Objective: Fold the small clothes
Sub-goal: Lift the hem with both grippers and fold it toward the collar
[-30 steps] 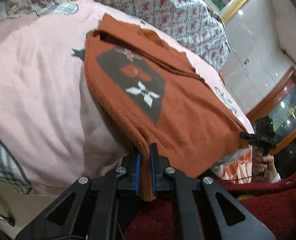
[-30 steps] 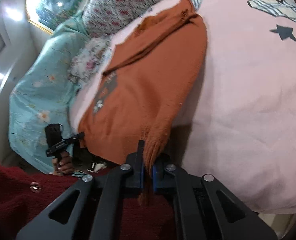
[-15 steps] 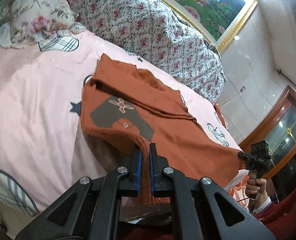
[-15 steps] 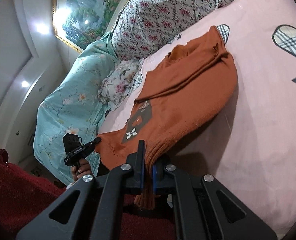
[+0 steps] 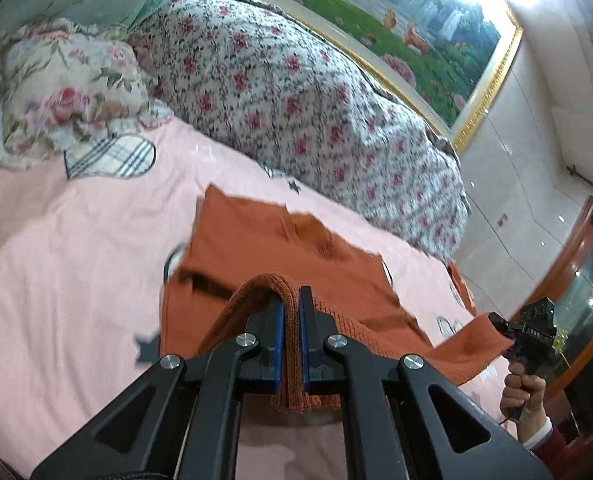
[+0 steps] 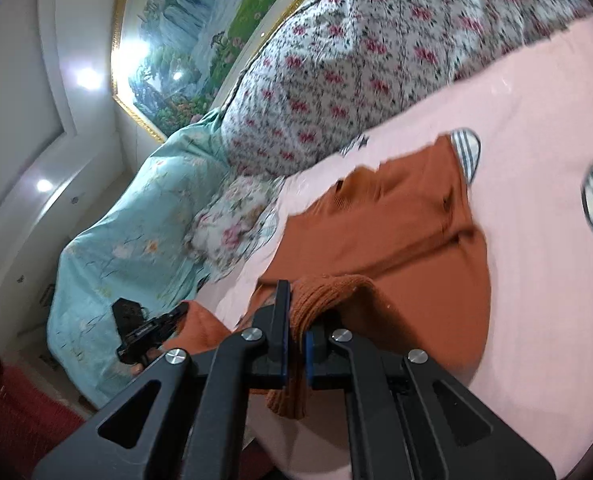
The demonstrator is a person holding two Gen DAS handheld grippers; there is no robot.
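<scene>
The left tool is clamped tight on the ribbed hem of the orange knit sweater; the right tool pinches the same hem at the other corner. The sweater's far part lies on the pink bed sheet. Only the left view shows the right hand; only the right view shows the teal floral quilt in full

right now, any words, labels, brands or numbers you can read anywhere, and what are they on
None can be read.
Right claw: its black body shows a small pale marking in the left wrist view, too small and blurred to read.
Orange sweater: no text showing.
Pink bedsheet: only star and plaid heart shapes, no words.
Painting: a landscape, no lettering visible.
</scene>
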